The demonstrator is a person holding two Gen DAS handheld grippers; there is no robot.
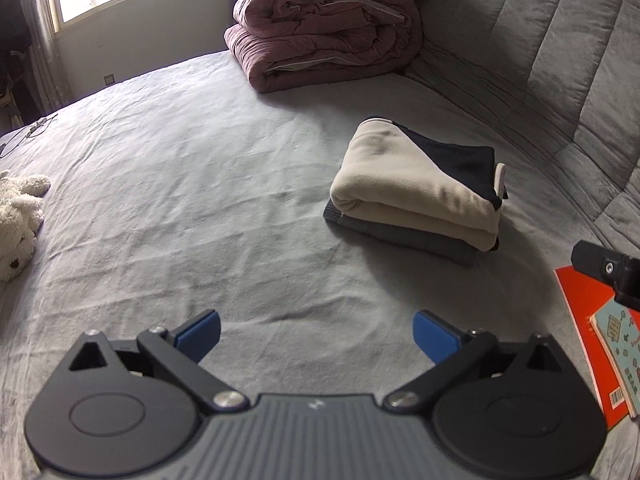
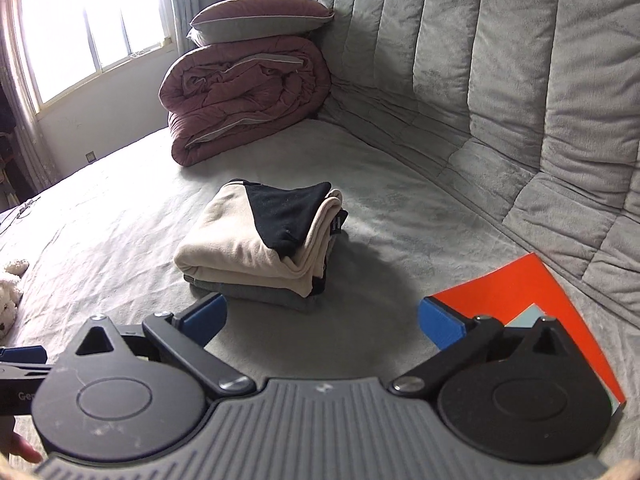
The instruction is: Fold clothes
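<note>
A folded cream and black garment (image 1: 416,184) lies on top of a folded grey garment (image 1: 404,238), a neat stack on the grey bed sheet (image 1: 200,200). The stack also shows in the right wrist view (image 2: 256,240). My left gripper (image 1: 316,338) is open and empty, hovering over bare sheet to the near left of the stack. My right gripper (image 2: 320,320) is open and empty, just in front of the stack. Part of the right gripper shows at the right edge of the left wrist view (image 1: 608,276).
A rolled pink quilt (image 1: 324,32) with a pillow (image 2: 260,20) on top stands at the far end by the padded grey headboard (image 2: 520,80). An orange book (image 2: 540,312) lies at the right. A white plush toy (image 1: 18,216) lies at the left.
</note>
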